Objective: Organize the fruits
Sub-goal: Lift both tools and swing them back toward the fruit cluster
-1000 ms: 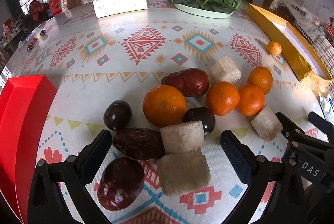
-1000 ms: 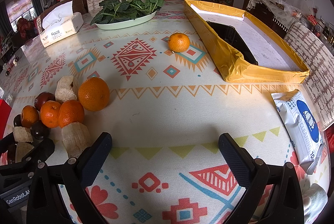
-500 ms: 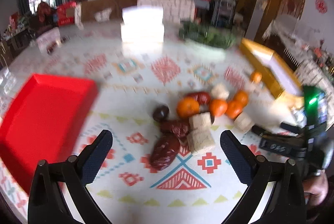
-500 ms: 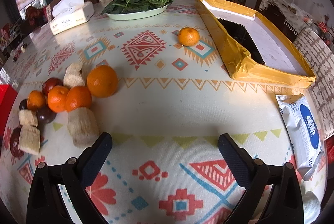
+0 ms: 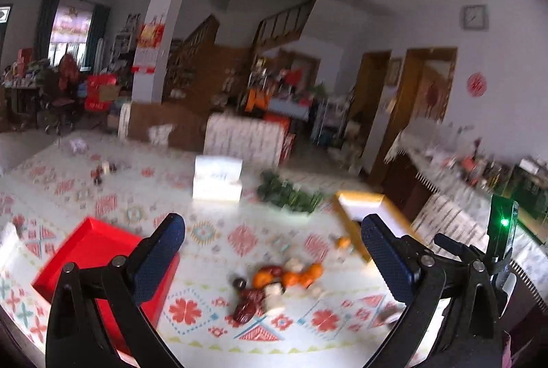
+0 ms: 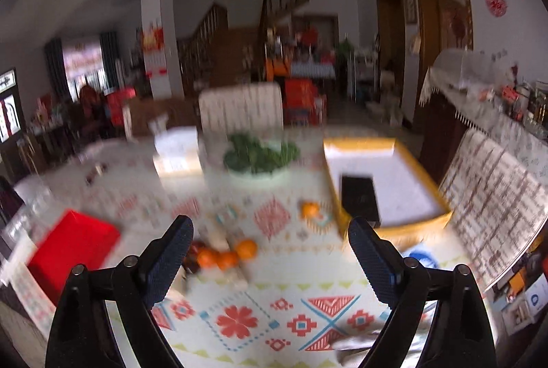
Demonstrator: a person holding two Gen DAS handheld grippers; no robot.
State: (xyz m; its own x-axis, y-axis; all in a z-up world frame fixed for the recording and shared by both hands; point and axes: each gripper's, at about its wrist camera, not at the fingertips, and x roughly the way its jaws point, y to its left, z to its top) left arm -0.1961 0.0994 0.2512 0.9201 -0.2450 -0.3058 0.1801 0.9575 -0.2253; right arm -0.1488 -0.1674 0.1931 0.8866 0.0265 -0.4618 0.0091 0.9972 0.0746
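fruit pile (image 5: 277, 282) lies untouched at table centre, red tray (image 5: 92, 251) at 9 o'clock. left gripper (image 5: 274, 251) and right gripper (image 6: 270, 251) gape wide, empty, held high. advise descending squarely over one orange.

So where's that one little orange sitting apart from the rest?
In the right wrist view the lone orange lies on the patterned cloth just left of the yellow tray, beyond the main fruit pile and nearer than the plate of greens.
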